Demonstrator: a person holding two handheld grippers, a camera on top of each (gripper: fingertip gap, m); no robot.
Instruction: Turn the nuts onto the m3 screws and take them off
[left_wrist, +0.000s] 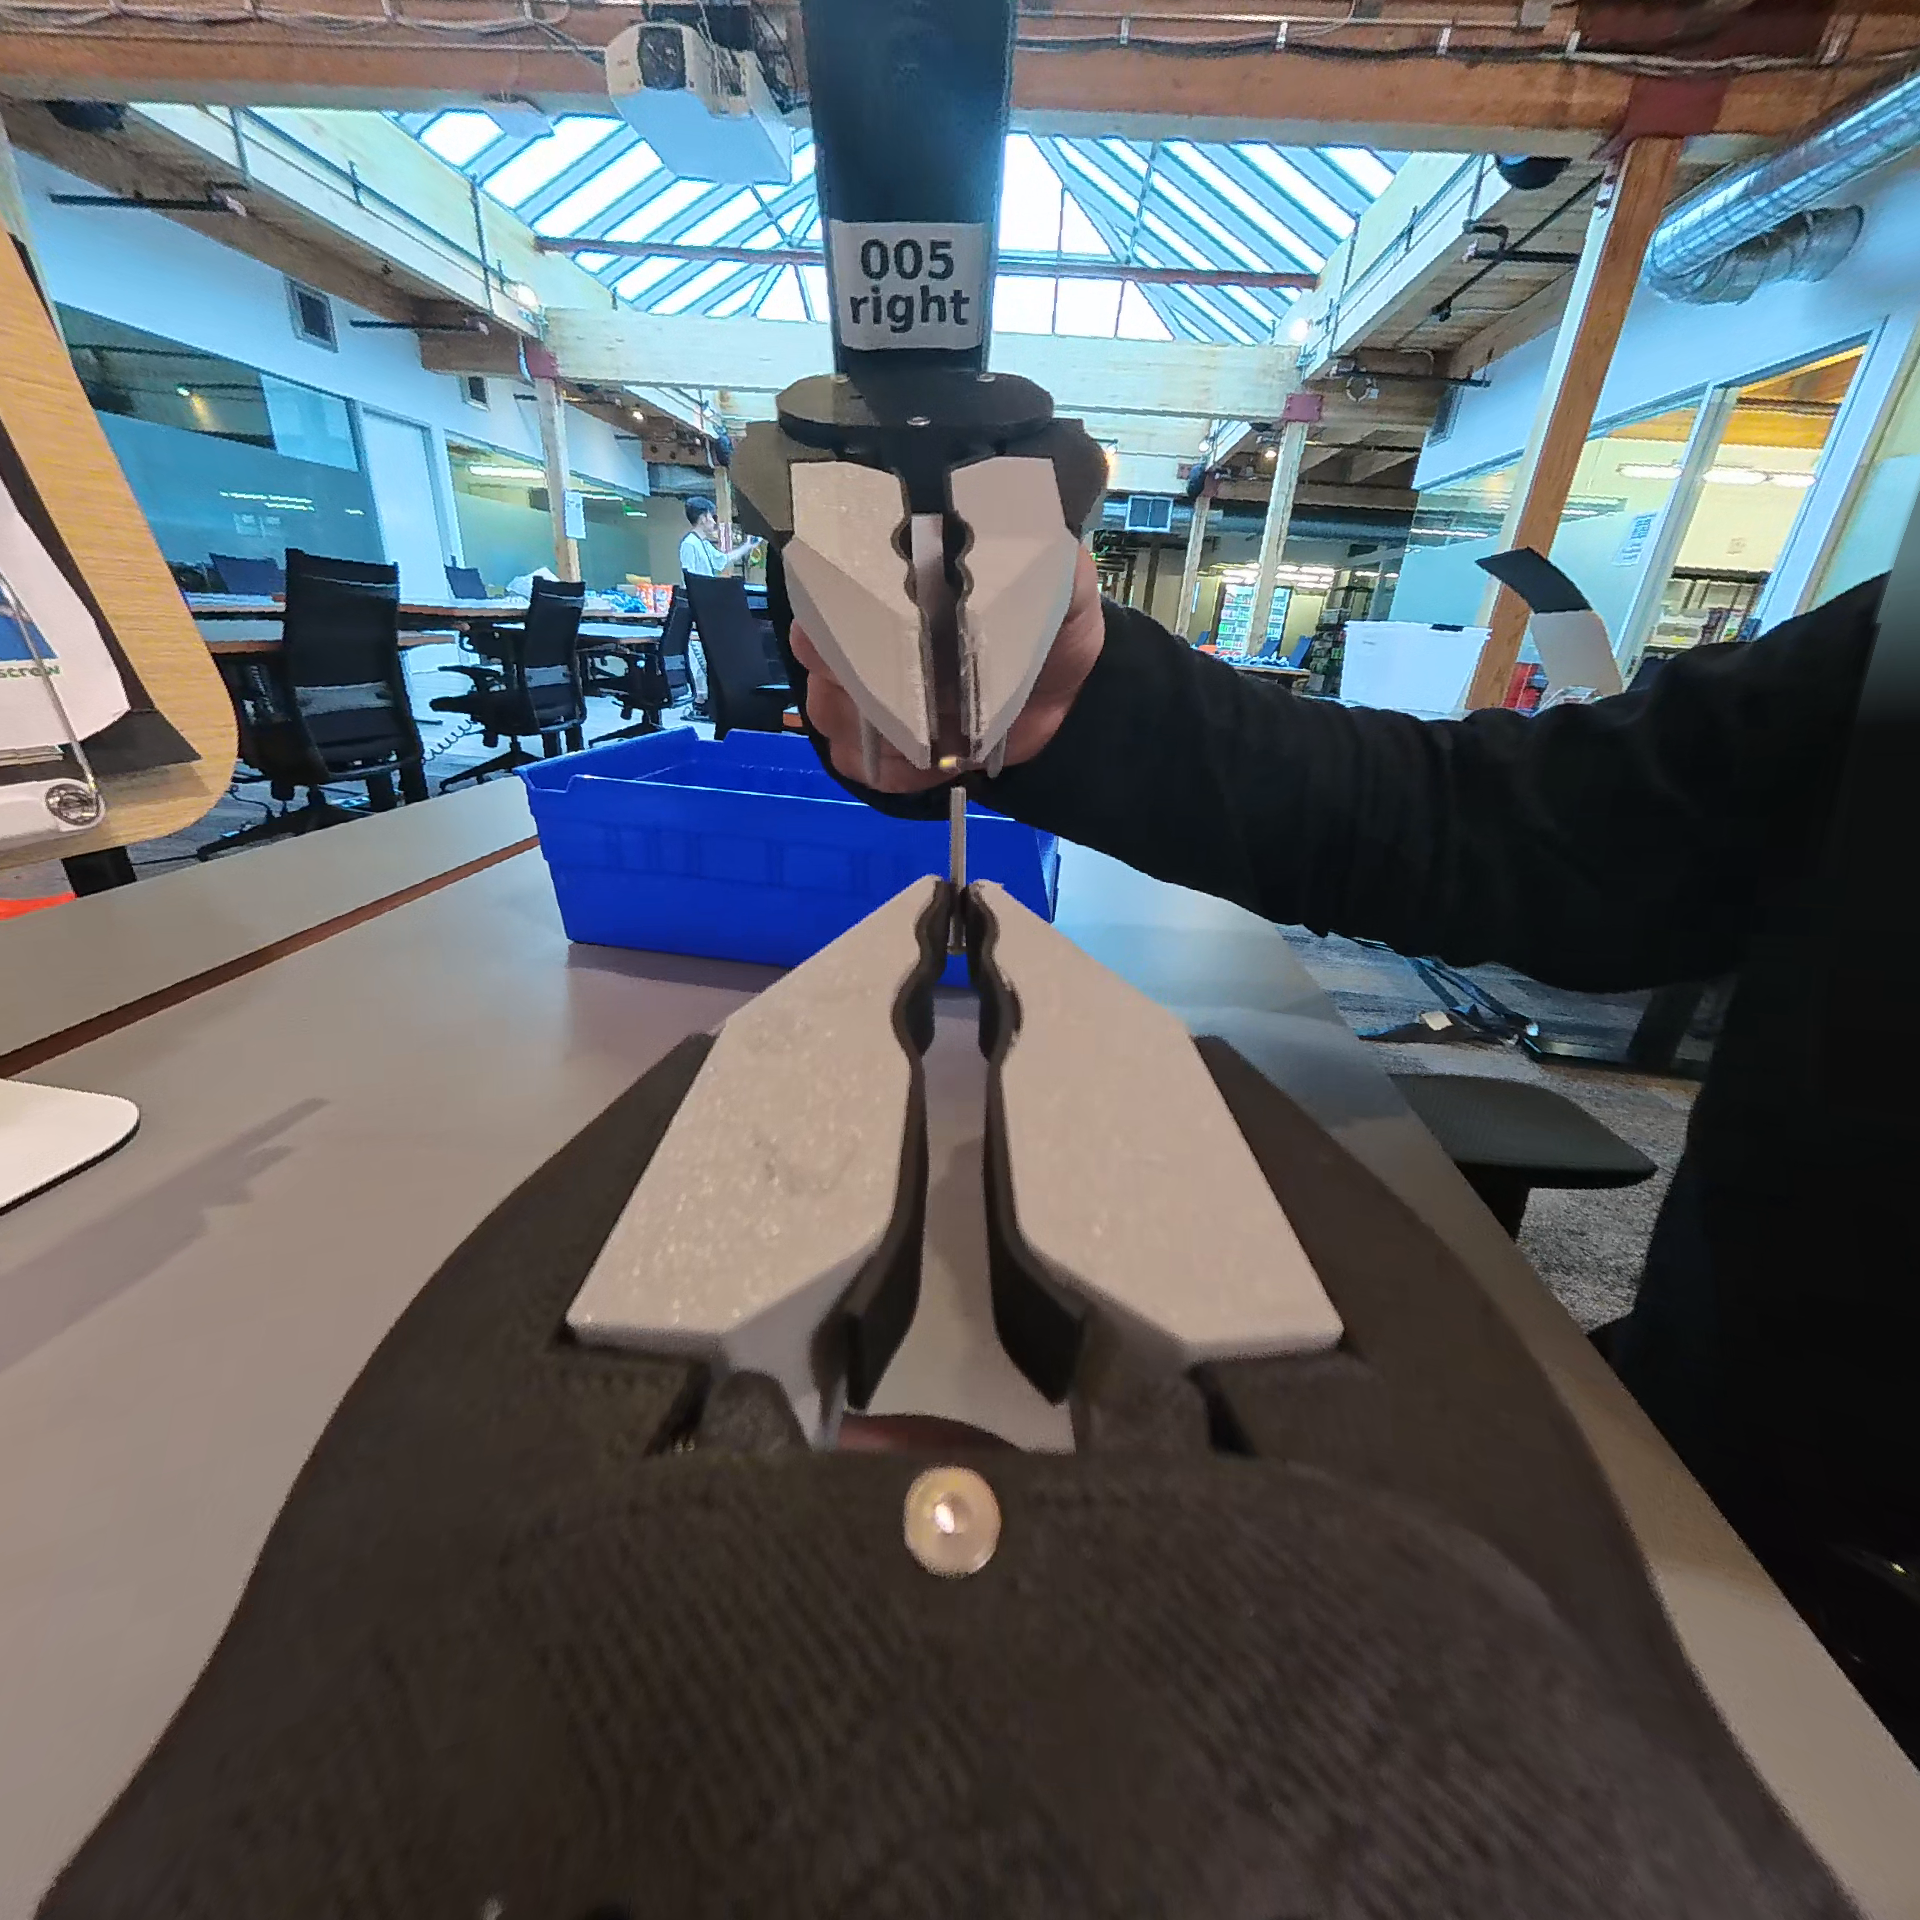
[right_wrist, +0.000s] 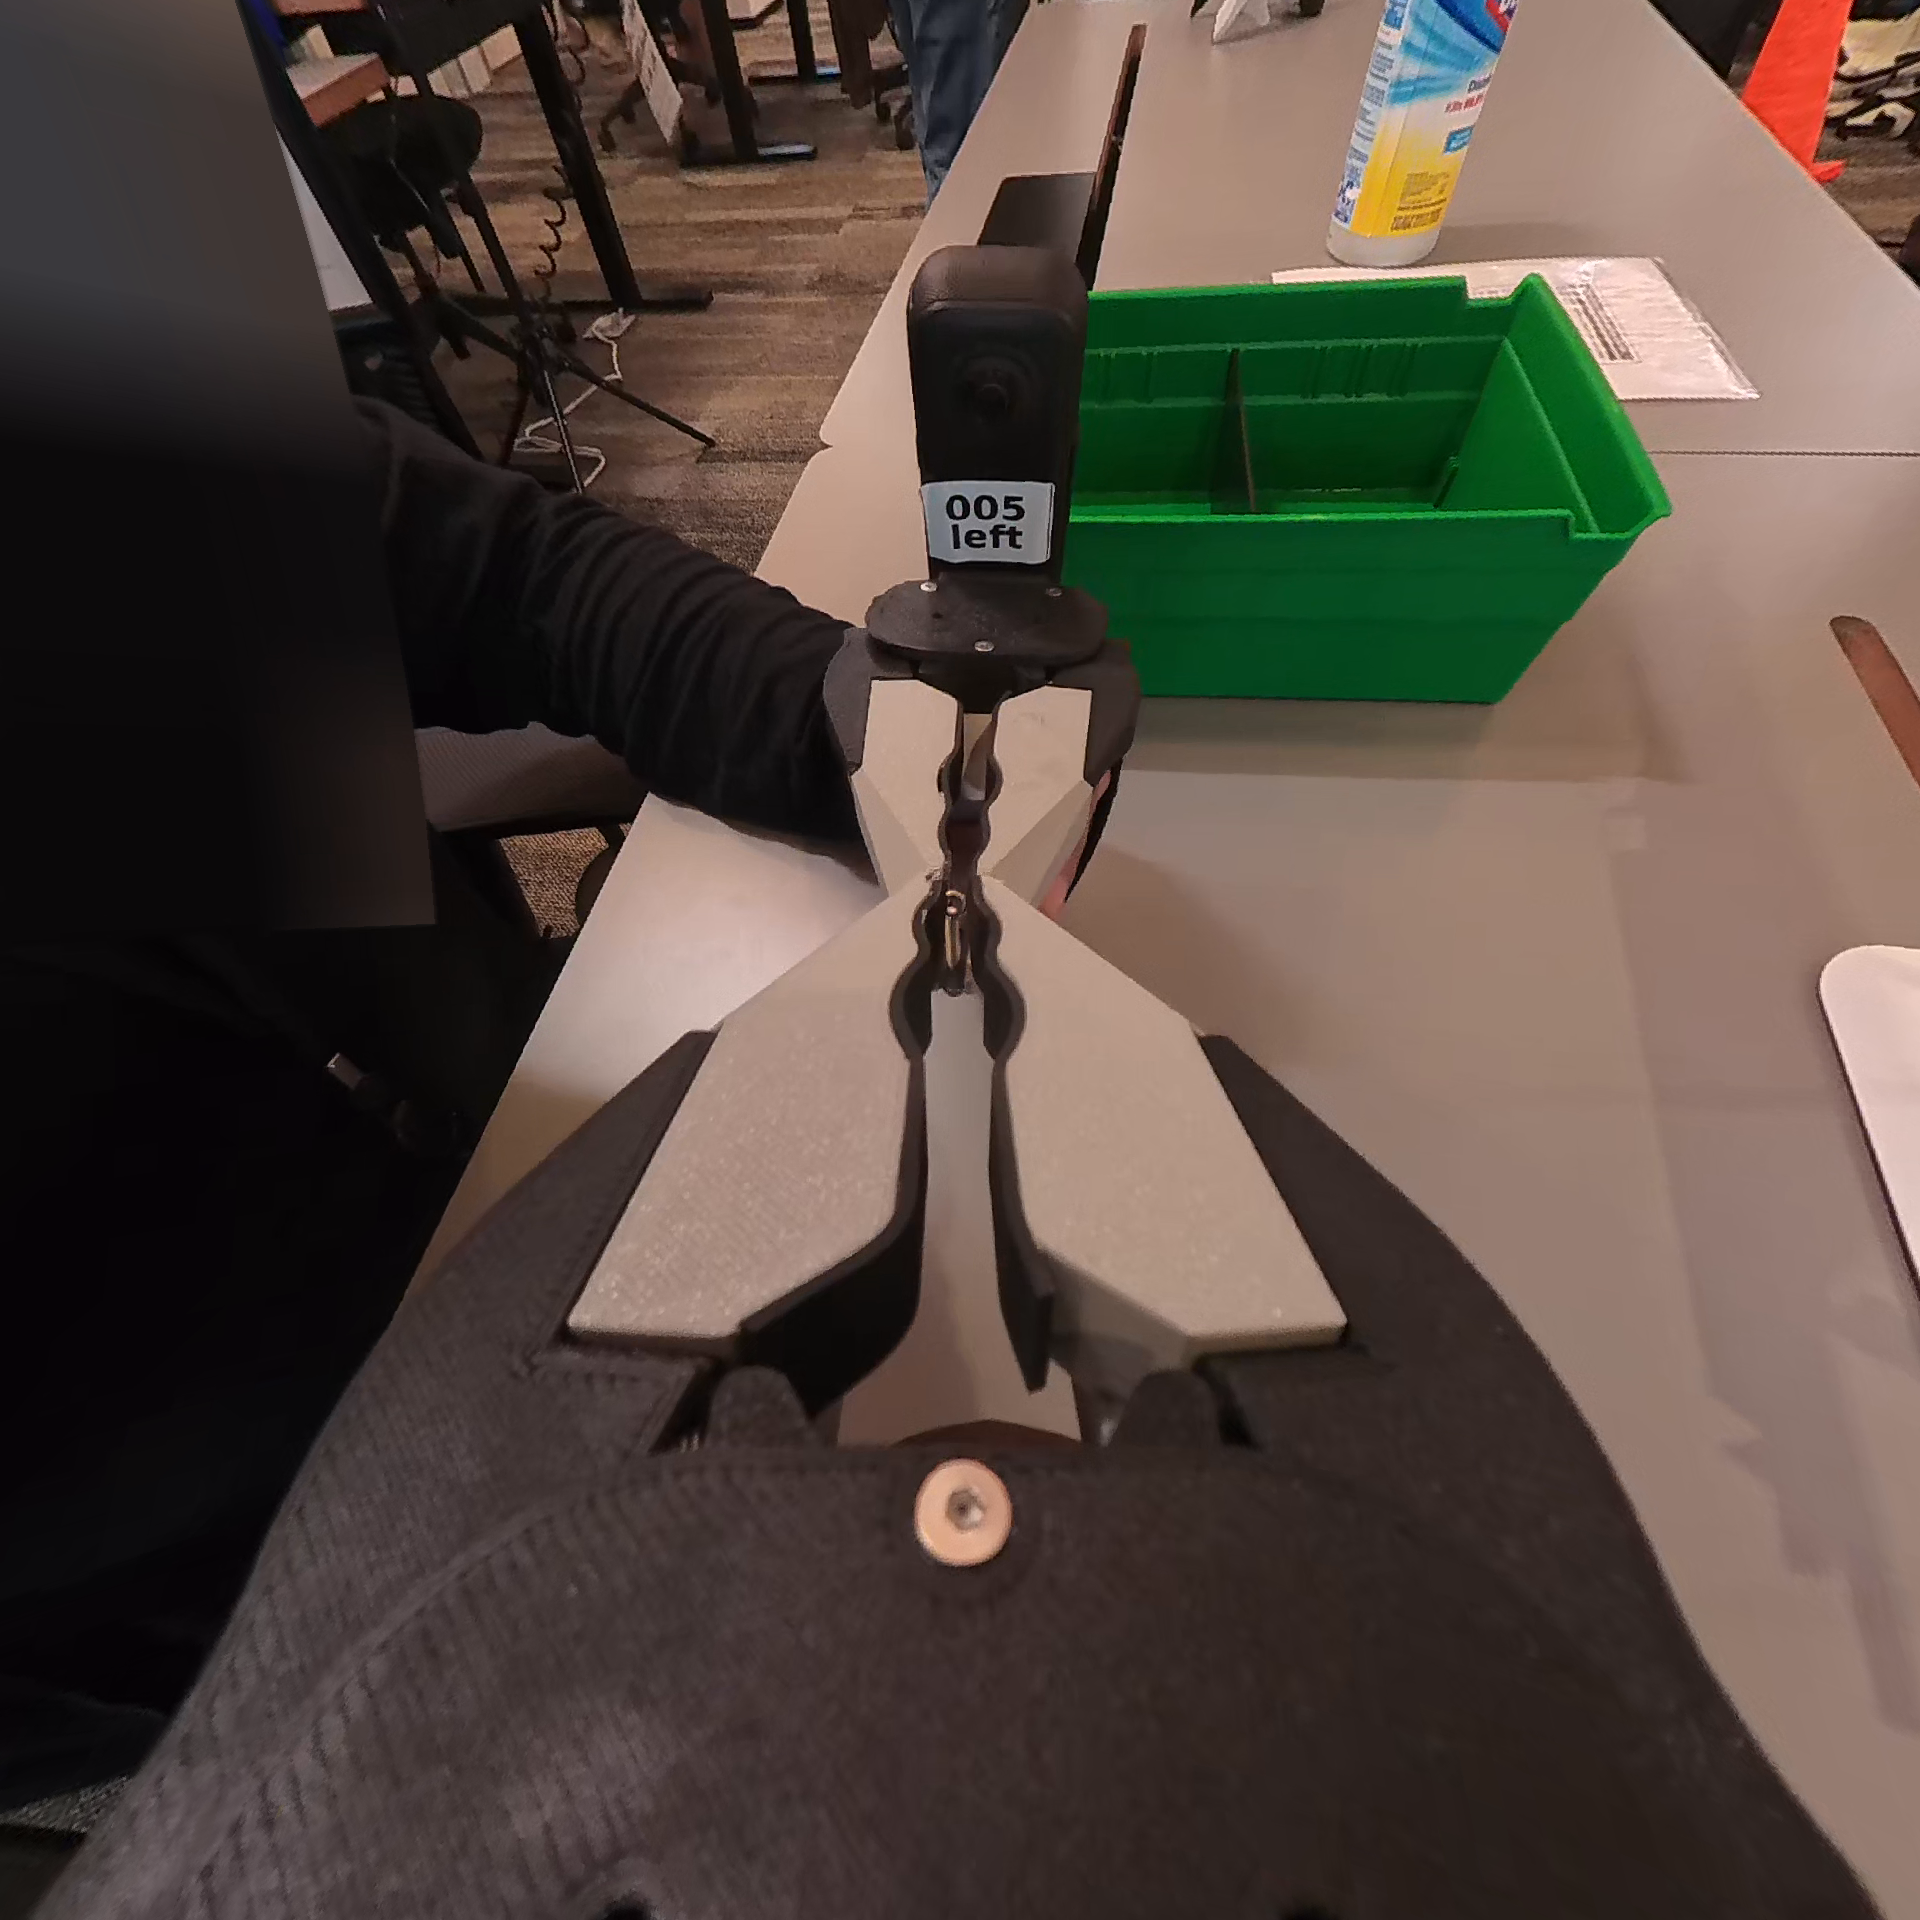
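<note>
left wrist view: the left gripper (left_wrist: 958, 906) fills the lower half of the frame, its grey fingers (left_wrist: 790, 1143) nearly together and clenched on the near end of a thin silver screw (left_wrist: 957, 844). the screw runs straight up the centre of the frame to the right gripper (left_wrist: 948, 756), which faces this camera from the middle of the frame with its jaws pinched around a small shiny nut (left_wrist: 947, 763) at the screw's far end. a hand (left_wrist: 1049, 665) in a black sleeve (left_wrist: 1455, 790) comes in from the right edge and holds that gripper. behind both, at centre, a blue bin (left_wrist: 748, 862) stands on the grey table (left_wrist: 364, 1091).

right wrist view: the right gripper (right_wrist: 951, 914) takes up the lower half, its jaws closed on the brass-coloured nut (right_wrist: 952, 928) at their tips. directly beyond and touching tip to tip, the left gripper (right_wrist: 964, 868) points back at this camera from the centre, jaws tight together on the screw, which is too hidden here to make out. a green bin (right_wrist: 1351, 582) with dividers sits on the table (right_wrist: 1455, 935) at the upper right, a spray bottle (right_wrist: 1413, 125) behind it at the top edge, and a clear bag (right_wrist: 1652, 322) beside the bin's far right corner.
</note>
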